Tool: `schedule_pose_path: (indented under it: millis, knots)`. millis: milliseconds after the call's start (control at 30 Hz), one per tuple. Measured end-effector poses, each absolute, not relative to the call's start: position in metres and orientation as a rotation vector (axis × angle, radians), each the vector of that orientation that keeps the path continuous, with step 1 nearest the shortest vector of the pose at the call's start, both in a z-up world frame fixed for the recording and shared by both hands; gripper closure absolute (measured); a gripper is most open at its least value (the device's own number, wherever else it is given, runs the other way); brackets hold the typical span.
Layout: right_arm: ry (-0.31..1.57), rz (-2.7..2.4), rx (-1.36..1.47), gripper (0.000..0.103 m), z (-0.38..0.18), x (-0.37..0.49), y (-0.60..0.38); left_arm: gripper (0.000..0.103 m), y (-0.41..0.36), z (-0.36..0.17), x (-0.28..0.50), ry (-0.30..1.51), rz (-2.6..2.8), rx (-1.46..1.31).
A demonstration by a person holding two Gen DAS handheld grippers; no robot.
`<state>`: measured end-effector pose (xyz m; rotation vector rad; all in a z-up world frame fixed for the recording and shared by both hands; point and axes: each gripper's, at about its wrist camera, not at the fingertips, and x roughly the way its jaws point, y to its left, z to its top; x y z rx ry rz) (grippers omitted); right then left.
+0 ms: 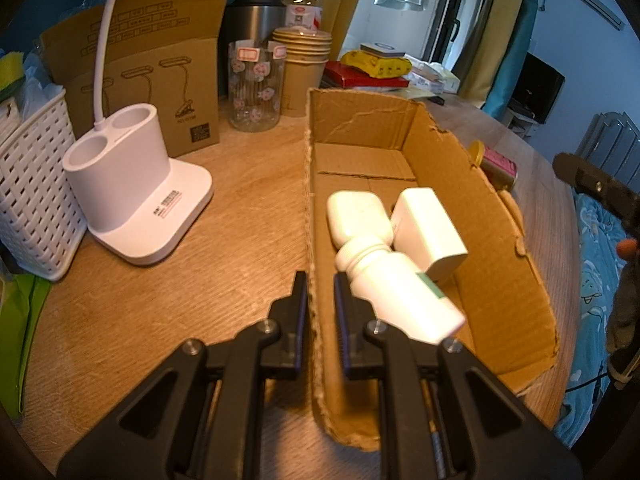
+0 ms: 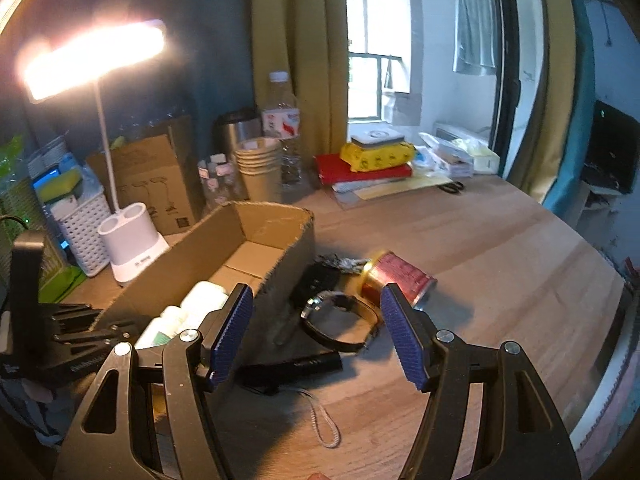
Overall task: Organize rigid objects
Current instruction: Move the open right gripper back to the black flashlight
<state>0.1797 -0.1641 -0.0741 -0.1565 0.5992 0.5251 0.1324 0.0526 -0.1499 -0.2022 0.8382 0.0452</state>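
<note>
Left gripper [image 1: 320, 300]: its fingers straddled the near left wall of the cardboard box [image 1: 496, 248], one pad outside and one inside, set narrowly and appearing to pinch that wall.
Right gripper [image 2: 316, 320]: it hung spread wide and held nothing, above the items lying right of the box.
Cardboard box contents: a white bottle [image 1: 396, 292] lay on its side nearest the left gripper; beyond it, touching, sat a rounded white case [image 1: 358, 218] and a white rectangular block [image 1: 430, 236].
Right of the box, on the wooden table [image 2: 500, 248]: a black flashlight [image 2: 292, 368] with a grey cord, then a wristwatch [image 2: 340, 320], then a tipped red-and-gold can [image 2: 396, 276].
Left of the box: a white lamp base [image 1: 132, 184] with two cup wells, and a white lattice basket [image 1: 32, 192].
Beyond the box: a patterned glass jar [image 1: 254, 84] and stacked paper cups [image 1: 302, 68].
</note>
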Motion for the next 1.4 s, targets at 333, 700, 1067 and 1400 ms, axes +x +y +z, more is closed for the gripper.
schedule_pose_path:
  millis: [333,700,1067,1400]
  knots:
    - [0.638,0.497,-0.155,0.034,-0.093,0.184,-0.169,0.089,0.053,-0.150,0.132,0.838,0.045,-0.202]
    - [0.706,0.473,-0.197,0.034,-0.121,0.187,-0.156,0.089,0.052,-0.150,0.133,0.838,0.045,-0.203]
    - [0.774,0.440,-0.175,0.034,-0.139,0.194,-0.143,0.089,0.053,-0.150,0.132,0.837,0.045,-0.203]
    - [0.783,0.432,-0.187,0.034,-0.143,0.194,-0.138,0.089,0.053,-0.150,0.132,0.837,0.045,-0.202]
